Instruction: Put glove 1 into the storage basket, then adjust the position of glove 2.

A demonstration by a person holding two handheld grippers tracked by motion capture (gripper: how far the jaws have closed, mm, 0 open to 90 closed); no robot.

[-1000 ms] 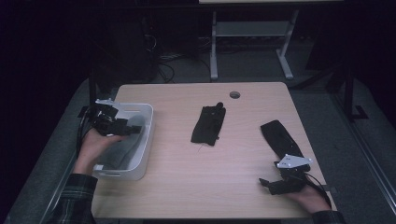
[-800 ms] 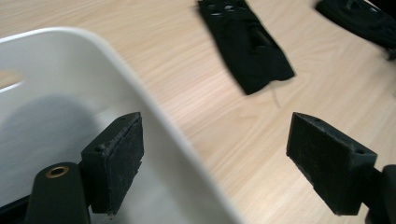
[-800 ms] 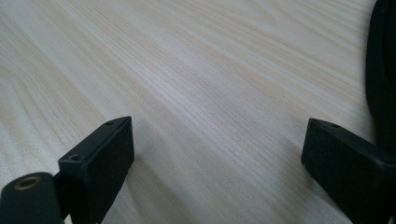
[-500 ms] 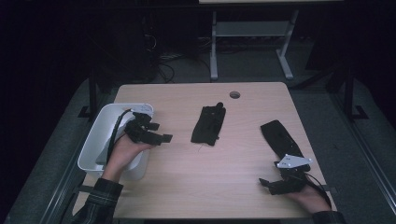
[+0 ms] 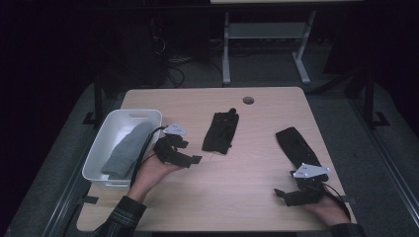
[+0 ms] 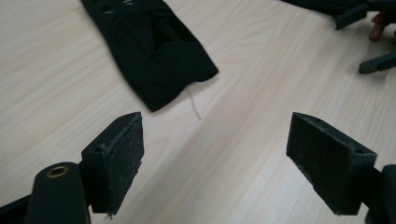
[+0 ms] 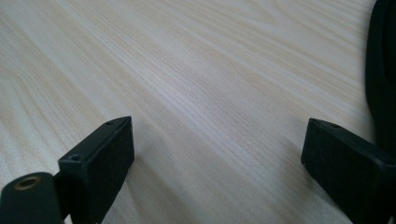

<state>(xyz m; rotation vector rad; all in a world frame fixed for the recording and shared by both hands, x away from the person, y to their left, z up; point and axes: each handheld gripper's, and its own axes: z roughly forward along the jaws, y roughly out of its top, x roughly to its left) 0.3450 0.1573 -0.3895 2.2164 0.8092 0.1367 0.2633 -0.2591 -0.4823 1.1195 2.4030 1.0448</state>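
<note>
Since the left gripper (image 5: 190, 159) hovers wide open and empty, that limp, light black garment (image 5: 221, 131) looks easiest pinched at its near hem.

I am in a dim lab or office: my wooden desk (image 5: 247, 187), cables (image 5: 173, 69) at eleven o'clock, a metal stand (image 5: 262, 44) at twelve.

Black cloth (image 6: 149, 51) (top edge out of frame), dark strip (image 7: 383, 79) likewise cropped

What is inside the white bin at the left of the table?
The white bin holds one grey folded cloth lying lengthwise. What lies under the cloth is hidden.
</note>
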